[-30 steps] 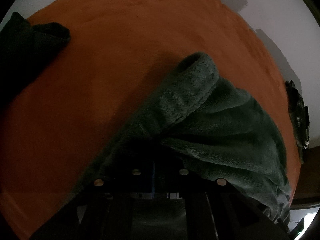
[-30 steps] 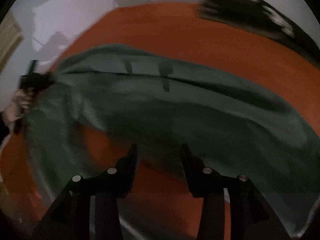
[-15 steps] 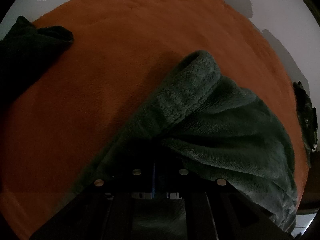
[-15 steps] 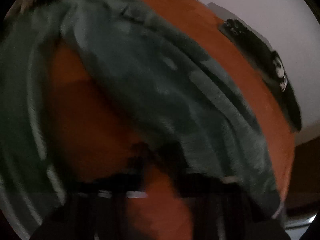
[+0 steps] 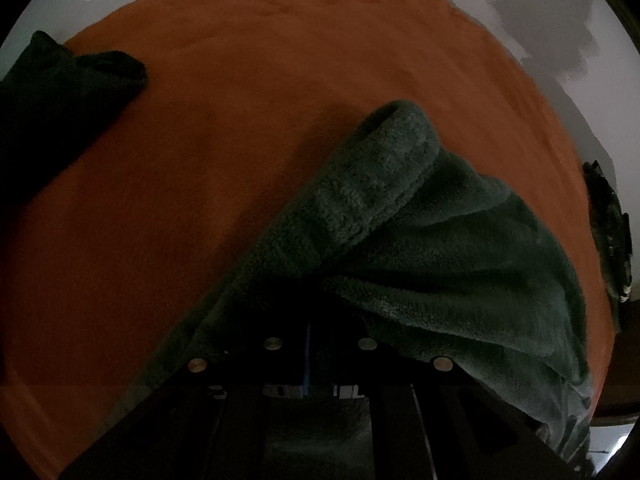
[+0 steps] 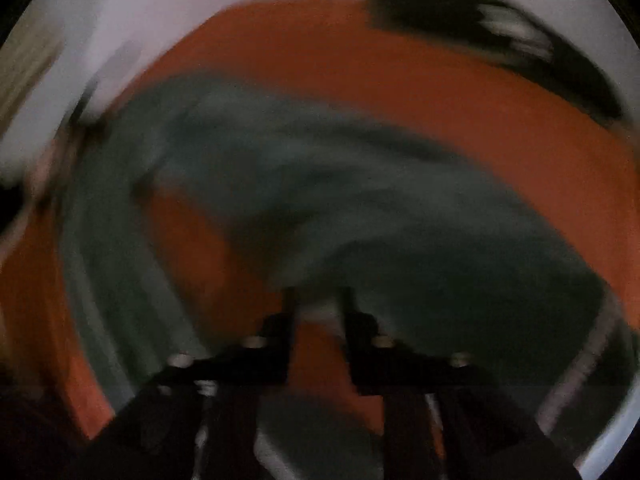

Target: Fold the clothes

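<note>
Down on the rust-orange plush cloth covering the surface (image 5: 248, 128): dark green fleece garment (image 5: 460, 248), lying bunched with its thick ribbed cuff (image 5: 384, 168) pointing up and away. Left gripper (image 5: 308, 312) pressed together on the near edge of that fleece, fingertips buried in the folds. Off to the far left, another darker green piece of clothing (image 5: 60, 92) heaped at the cloth's edge. Over on the right rim, a black item with white markings (image 5: 612, 232), too small to make out.

From the right wrist view, very blurry: right gripper (image 6: 318, 300) with jaws just been opening, parted now, pale hem of the green garment between the tips, but can't tell if actually pinched. Same fleece spread across the orange cloth ahead, black item at top right
</note>
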{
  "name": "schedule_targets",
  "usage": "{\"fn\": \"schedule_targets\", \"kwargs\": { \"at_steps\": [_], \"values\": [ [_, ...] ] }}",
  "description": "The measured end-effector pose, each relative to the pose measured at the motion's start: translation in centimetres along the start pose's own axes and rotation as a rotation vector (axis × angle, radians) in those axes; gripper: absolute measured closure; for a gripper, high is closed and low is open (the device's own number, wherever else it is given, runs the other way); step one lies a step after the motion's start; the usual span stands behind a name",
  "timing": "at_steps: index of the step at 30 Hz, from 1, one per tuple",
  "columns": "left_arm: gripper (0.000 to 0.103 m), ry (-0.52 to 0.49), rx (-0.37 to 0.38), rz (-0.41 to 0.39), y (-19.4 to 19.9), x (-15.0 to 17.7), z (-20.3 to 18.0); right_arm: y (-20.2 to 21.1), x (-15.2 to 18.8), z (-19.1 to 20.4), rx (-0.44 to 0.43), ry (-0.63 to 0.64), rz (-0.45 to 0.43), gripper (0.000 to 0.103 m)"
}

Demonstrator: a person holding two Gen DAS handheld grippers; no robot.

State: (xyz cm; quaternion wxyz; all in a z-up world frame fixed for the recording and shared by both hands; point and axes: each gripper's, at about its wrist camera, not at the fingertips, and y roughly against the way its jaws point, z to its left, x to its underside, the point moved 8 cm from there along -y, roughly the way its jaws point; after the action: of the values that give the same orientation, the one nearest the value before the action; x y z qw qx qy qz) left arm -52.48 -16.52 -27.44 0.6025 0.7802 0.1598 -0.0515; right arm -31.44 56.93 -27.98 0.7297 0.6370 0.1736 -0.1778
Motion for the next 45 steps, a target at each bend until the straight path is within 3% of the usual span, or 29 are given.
{"fn": "schedule_targets", "kwargs": {
  "at_steps": [3, 4, 6, 8, 9, 10, 12, 14, 17, 19, 21, 22, 24, 26, 28, 30, 32, 34, 36, 38, 39, 40, 41, 42, 44, 45],
  "values": [
    [0.094, 0.004, 0.009, 0.001, 0.0, 0.2, 0.2, 0.7, -0.3, -11.8, 0.183, -0.344, -0.043, 0.064],
    [0.094, 0.004, 0.007, 0.000, -0.1, 0.4, 0.3, 0.9, -0.1, -15.0, 0.233, -0.450, -0.044, 0.055],
    [0.094, 0.003, -0.001, -0.002, -0.3, 0.6, 0.1, 1.5, 1.4, -19.6, 0.226, -0.639, -0.046, 0.038],
    [0.094, -0.002, -0.012, -0.004, -0.4, 0.2, -1.1, 1.5, 3.0, -23.0, 0.155, -0.789, -0.041, 0.037],
    [0.094, -0.002, -0.014, -0.005, -0.1, 0.1, -1.0, 1.2, 3.2, -23.0, 0.103, -0.804, -0.038, 0.045],
    [0.094, -0.003, -0.016, -0.006, 0.2, -0.5, -0.7, 1.4, 3.2, -23.0, 0.082, -0.792, -0.039, 0.069],
    [0.094, -0.006, -0.019, -0.010, 0.1, -1.5, -0.5, 1.8, 3.4, -23.0, 0.051, -0.758, -0.040, 0.103],
    [0.094, -0.013, -0.018, -0.018, 0.1, -1.6, -0.7, 1.8, 2.9, -21.2, 0.034, -0.744, -0.101, 0.103],
    [0.094, -0.010, -0.009, -0.023, 0.3, -1.3, -0.3, 3.4, 2.7, -22.4, 0.097, -0.753, -0.180, 0.103],
    [0.094, -0.005, 0.002, -0.006, 1.1, -0.6, -0.2, 3.7, 3.1, -23.2, 0.107, -0.771, -0.156, 0.102],
    [0.088, -0.004, 0.014, 0.016, 2.1, 0.6, 0.1, 3.5, 3.7, -23.7, 0.053, -0.791, -0.106, 0.093],
    [0.080, -0.005, 0.028, 0.030, 2.7, 1.0, 0.1, 3.0, 3.9, -23.7, 0.020, -0.799, -0.076, 0.069],
    [0.066, -0.028, 0.094, 0.025, 4.9, 0.6, -1.3, 1.9, 4.0, -23.6, -0.008, -0.799, -0.029, 0.033],
    [0.043, -0.063, 0.147, -0.005, 7.5, -0.2, -2.8, 1.1, 4.0, -23.8, 0.025, -0.772, -0.005, 0.031],
    [0.031, -0.115, 0.109, -0.056, 8.9, -2.5, -3.9, 0.0, 3.8, -24.0, 0.045, -0.759, 0.022, 0.031],
    [0.029, -0.126, 0.100, -0.050, 8.2, -5.4, -5.3, -1.6, 3.3, -24.2, 0.046, -0.765, 0.055, 0.031],
    [0.029, -0.130, 0.096, -0.003, 6.1, -7.8, -6.8, -1.9, 2.9, -24.0, 0.067, -0.745, 0.055, 0.035],
    [0.029, -0.126, 0.040, 0.042, 3.1, -9.9, -7.7, -2.0, 2.5, -23.9, 0.090, -0.722, 0.052, 0.070],
    [0.029, -0.103, 0.016, 0.056, 1.8, -10.0, -7.3, -1.8, 2.3, -23.6, 0.111, -0.703, 0.044, 0.086],
    [0.029, -0.062, -0.006, 0.053, 0.2, -10.4, -7.0, -1.2, 2.2, -23.4, 0.127, -0.690, 0.030, 0.088],
    [0.029, -0.035, -0.009, 0.051, -0.6, -10.6, -6.8, -0.7, 2.1, -23.3, 0.137, -0.685, 0.018, 0.089],
    [0.037, -0.006, -0.002, 0.045, -1.1, -10.7, -6.6, -0.1, 2.1, -23.3, 0.144, -0.683, 0.010, 0.089],
    [0.068, 0.001, -0.010, 0.033, -1.4, -10.8, -6.6, 0.4, 2.2, -23.2, 0.150, -0.681, 0.004, 0.089],
    [0.088, -0.010, -0.043, 0.017, -1.6, -10.9, -6.5, 0.7, 1.8, -23.0, 0.153, -0.674, -0.012, 0.089],
    [0.099, 0.002, -0.102, -0.053, -0.7, -11.2, -6.2, 1.4, 0.7, -22.7, 0.158, -0.657, -0.047, 0.090],
    [0.099, 0.018, -0.115, -0.092, 0.1, -11.3, -6.0, 1.7, 0.1, -22.5, 0.160, -0.648, -0.065, 0.090]
  ]
}}
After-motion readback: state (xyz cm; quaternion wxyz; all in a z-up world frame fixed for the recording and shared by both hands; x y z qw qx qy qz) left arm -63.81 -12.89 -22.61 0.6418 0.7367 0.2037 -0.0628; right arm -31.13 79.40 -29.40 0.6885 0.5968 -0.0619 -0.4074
